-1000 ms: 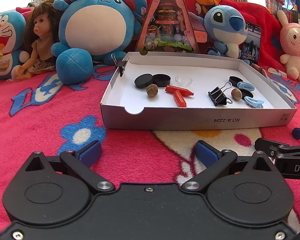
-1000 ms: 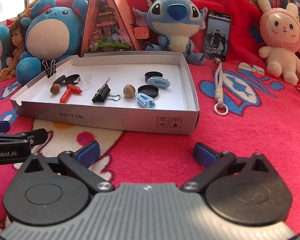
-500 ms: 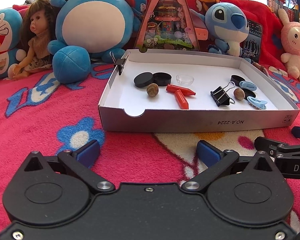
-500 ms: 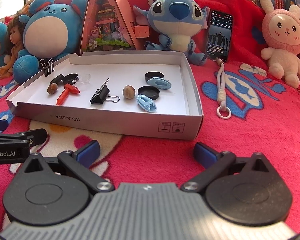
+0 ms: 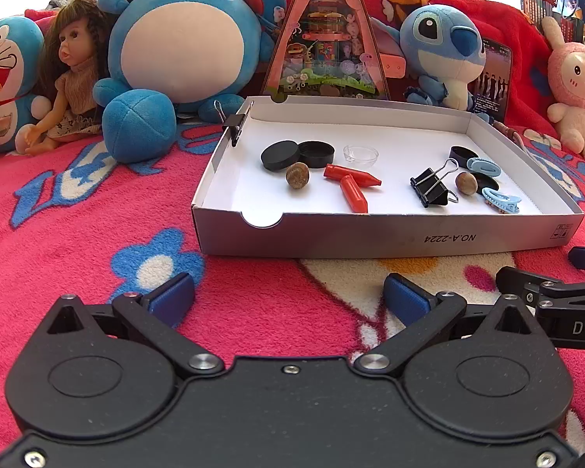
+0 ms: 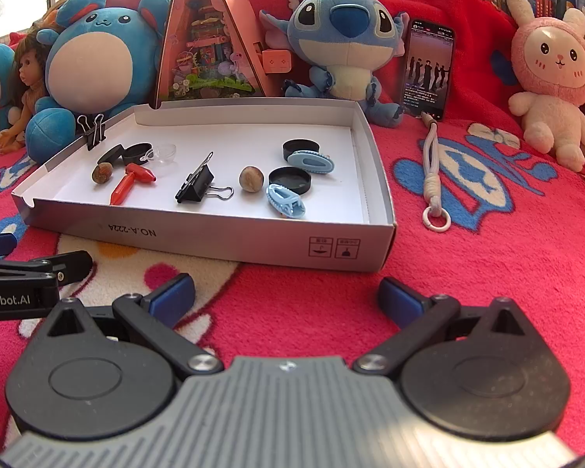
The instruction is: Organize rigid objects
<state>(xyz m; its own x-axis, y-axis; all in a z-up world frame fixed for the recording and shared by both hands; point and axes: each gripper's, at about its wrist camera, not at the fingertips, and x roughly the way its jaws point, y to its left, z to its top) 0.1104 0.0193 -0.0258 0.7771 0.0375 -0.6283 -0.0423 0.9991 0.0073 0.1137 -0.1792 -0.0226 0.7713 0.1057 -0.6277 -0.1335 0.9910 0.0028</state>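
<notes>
A shallow white cardboard box (image 5: pixel 370 234) (image 6: pixel 253 241) lies on the red blanket ahead of both grippers. Inside it lie black caps (image 5: pixel 280 155), a brown nut (image 5: pixel 297 174), red crayon-like pieces (image 5: pixel 353 193), a clear dish (image 5: pixel 360 154), a black binder clip (image 5: pixel 429 187) (image 6: pixel 195 189), a second nut (image 6: pixel 251 178) and light blue hair clips (image 6: pixel 286 202). Another binder clip (image 5: pixel 234 123) grips the box's left wall. My left gripper (image 5: pixel 288 298) stands open and empty just short of the box's front wall. My right gripper (image 6: pixel 284 298) is open too, empty, beside it.
Plush toys and a doll (image 5: pixel 74 78) line the back, with a triangular pink toy house (image 5: pixel 327 39) behind the box. A phone (image 6: pixel 429 68) leans at the back right, and its cream lanyard (image 6: pixel 433 183) lies right of the box. Bare blanket spreads left and right.
Both grippers have crept slightly forward and shifted a little, so the box looks a bit nearer. Nothing in the box has moved; both grippers stay open.
</notes>
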